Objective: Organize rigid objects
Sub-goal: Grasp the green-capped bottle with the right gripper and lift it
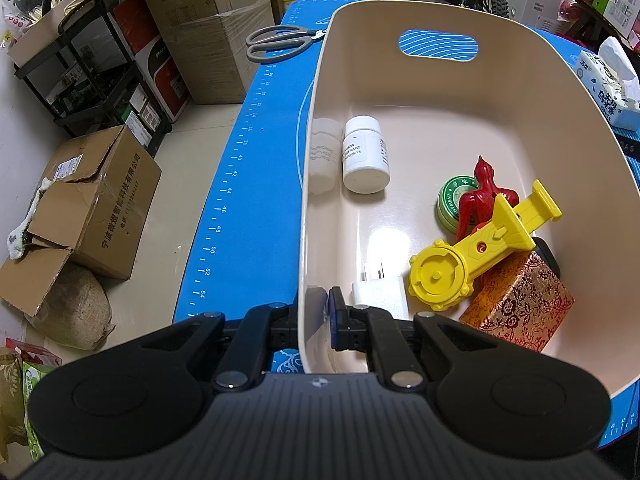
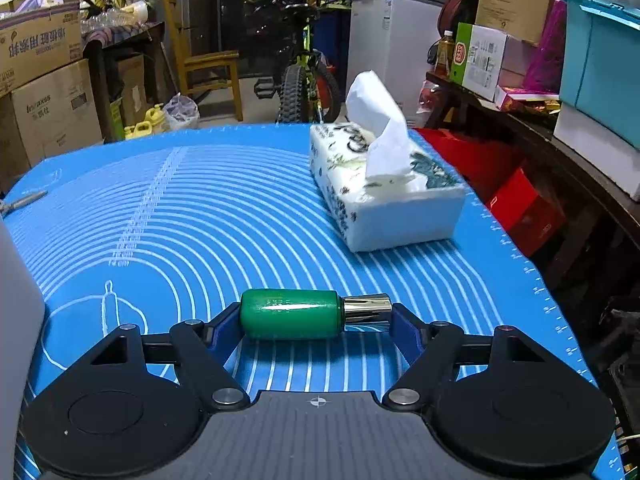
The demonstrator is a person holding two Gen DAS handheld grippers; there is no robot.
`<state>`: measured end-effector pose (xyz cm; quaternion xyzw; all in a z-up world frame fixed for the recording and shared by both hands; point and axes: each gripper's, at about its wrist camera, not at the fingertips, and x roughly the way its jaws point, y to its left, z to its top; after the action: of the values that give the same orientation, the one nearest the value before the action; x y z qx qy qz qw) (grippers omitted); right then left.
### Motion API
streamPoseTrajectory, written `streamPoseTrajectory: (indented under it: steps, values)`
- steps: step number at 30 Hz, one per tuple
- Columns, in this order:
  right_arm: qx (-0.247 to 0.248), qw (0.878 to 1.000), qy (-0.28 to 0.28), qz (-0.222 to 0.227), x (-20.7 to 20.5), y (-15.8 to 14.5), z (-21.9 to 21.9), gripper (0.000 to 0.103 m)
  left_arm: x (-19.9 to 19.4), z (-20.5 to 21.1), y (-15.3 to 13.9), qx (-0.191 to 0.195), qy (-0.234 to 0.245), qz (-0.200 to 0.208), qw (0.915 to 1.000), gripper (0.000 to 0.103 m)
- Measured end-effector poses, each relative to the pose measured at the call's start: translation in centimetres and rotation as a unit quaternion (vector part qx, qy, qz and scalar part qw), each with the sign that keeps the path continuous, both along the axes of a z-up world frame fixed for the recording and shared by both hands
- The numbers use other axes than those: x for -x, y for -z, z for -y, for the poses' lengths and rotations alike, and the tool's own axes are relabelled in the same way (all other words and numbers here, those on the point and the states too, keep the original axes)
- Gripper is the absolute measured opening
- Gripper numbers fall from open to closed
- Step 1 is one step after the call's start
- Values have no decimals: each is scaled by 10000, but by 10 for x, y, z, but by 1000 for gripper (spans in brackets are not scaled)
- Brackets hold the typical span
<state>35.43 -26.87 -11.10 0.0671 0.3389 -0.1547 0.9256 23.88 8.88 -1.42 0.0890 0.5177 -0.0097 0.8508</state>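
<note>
My left gripper [image 1: 314, 320] is shut on the near left wall of a cream plastic bin [image 1: 316, 160] that stands on the blue mat. The bin holds a white pill bottle [image 1: 365, 154], a green tin [image 1: 454, 202], a red figure [image 1: 482, 194], a yellow toy launcher [image 1: 480, 250], a white plug adapter [image 1: 380, 294] and a red-gold patterned box [image 1: 520, 306]. My right gripper [image 2: 316, 322] is shut on a green bottle with a silver cap [image 2: 294, 318], held sideways just above the mat. The bin's pale wall [image 2: 16, 320] shows at the left edge.
Grey scissors [image 1: 280, 40] lie on the blue mat [image 2: 200, 208] beyond the bin. A tissue box [image 2: 380, 196] stands at the mat's far right. Cardboard boxes, a black rack and a bicycle surround the table.
</note>
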Motion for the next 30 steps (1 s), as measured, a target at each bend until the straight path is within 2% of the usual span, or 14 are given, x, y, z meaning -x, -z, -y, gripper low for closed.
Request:
streamPoseTrajectory:
  steps: [10, 17, 23, 30]
  values:
    - [203, 9994, -154, 243, 10, -26, -8, 78, -1, 0, 0, 18, -18, 0, 10000, 12]
    - [246, 9977, -309, 545, 17, -56, -23, 78, -1, 0, 0, 18, -17, 0, 10000, 12]
    - [191, 9940, -548, 926, 27, -88, -39, 78, -1, 1, 0, 18, -16, -2, 10000, 11]
    - [144, 9838, -992, 1489, 43, -129, -68, 78, -1, 1, 0, 10, -13, 0, 10000, 11]
